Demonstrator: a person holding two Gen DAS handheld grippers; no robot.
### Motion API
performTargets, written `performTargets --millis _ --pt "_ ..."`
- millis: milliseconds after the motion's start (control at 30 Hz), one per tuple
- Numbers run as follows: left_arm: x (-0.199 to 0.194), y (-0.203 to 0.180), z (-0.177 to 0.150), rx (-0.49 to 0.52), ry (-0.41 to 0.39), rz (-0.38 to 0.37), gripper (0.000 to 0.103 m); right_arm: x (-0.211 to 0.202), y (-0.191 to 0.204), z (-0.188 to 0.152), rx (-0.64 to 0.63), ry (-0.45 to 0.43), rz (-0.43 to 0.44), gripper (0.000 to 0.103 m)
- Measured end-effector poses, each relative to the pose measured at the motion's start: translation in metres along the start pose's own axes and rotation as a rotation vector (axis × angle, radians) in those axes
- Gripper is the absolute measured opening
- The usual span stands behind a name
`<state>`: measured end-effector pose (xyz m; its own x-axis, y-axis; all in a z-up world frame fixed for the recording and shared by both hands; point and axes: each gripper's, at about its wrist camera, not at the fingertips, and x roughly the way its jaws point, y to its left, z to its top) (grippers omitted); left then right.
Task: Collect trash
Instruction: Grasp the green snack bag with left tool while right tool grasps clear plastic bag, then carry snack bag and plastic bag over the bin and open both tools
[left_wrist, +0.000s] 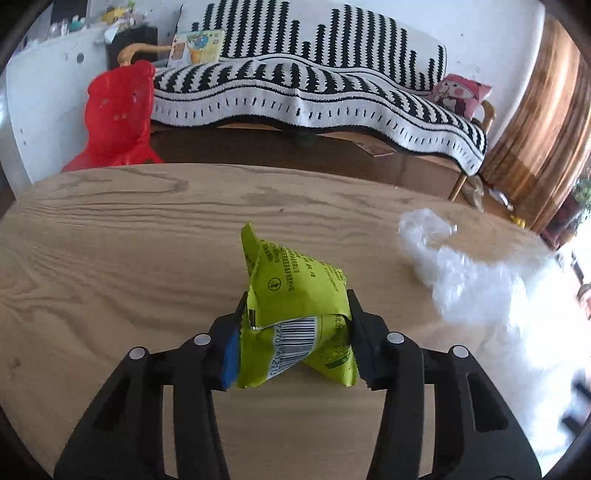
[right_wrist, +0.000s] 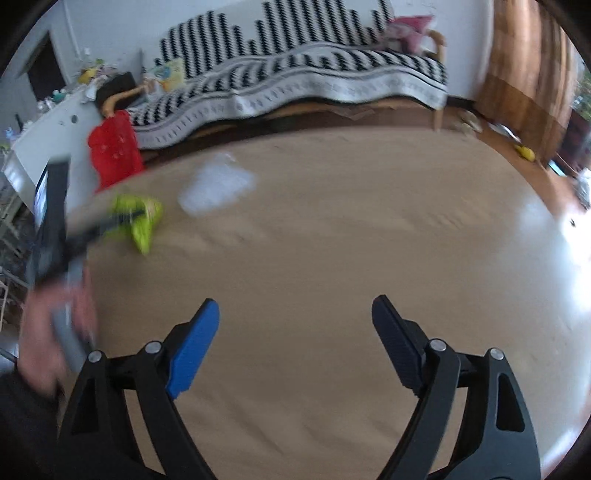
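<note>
My left gripper (left_wrist: 295, 314) is shut on a crumpled green snack wrapper (left_wrist: 295, 291) with a barcode and holds it just above the wooden table (left_wrist: 110, 240). A white crumpled plastic bag (left_wrist: 454, 269) lies on the table to the right of it. In the blurred right wrist view the wrapper (right_wrist: 138, 218) sits in the left gripper (right_wrist: 125, 218) at the far left, with the white plastic bag (right_wrist: 216, 188) beside it. My right gripper (right_wrist: 295, 314) is open and empty over the bare table (right_wrist: 332, 258).
A red plastic bag (left_wrist: 118, 114) hangs on a chair past the table's far left edge. A sofa with a black-and-white striped blanket (left_wrist: 314, 81) stands behind the table. A wooden door (left_wrist: 546, 122) is at the right.
</note>
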<state>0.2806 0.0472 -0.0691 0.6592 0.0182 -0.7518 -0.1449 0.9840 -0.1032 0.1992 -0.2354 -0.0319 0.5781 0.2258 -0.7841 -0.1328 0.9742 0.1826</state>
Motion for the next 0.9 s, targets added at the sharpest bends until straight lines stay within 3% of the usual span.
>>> performTargets --millis 133,267,300,333,367,467,633,700,900 --pt "-0.036 0.020 -0.028 -0.016 0.009 -0.016 0.047 0.059 0.048 0.056 0.012 0.004 0.053 0.086" --pt "-0.059 0.028 -0.051 -0.009 0.024 -0.025 0.047 0.118 0.079 0.094 0.034 0.060 0.029 0.087" --pt "-0.064 0.027 -0.056 0.001 0.021 -0.023 0.047 0.132 0.081 0.098 0.036 0.081 0.005 0.073" --pt "-0.068 0.027 -0.058 0.004 0.016 -0.018 0.047 0.140 0.082 0.098 0.033 0.103 0.004 0.001" --pt "-0.074 0.025 -0.060 0.013 0.009 -0.015 0.047 0.144 0.081 0.095 0.033 0.128 0.008 0.002" --pt "-0.087 0.018 -0.066 0.021 0.003 -0.023 0.047 0.106 0.073 0.079 0.023 0.060 0.024 0.002" --pt "-0.112 -0.016 -0.088 0.076 0.021 -0.068 0.047 0.006 0.037 0.012 -0.042 0.014 0.019 0.002" --pt "-0.130 -0.040 -0.100 0.120 0.011 -0.096 0.047 -0.026 0.015 -0.017 -0.035 0.012 0.002 0.002" --pt "-0.175 -0.152 -0.151 0.284 0.014 -0.246 0.047 -0.139 -0.099 -0.119 0.126 -0.041 -0.120 0.002"
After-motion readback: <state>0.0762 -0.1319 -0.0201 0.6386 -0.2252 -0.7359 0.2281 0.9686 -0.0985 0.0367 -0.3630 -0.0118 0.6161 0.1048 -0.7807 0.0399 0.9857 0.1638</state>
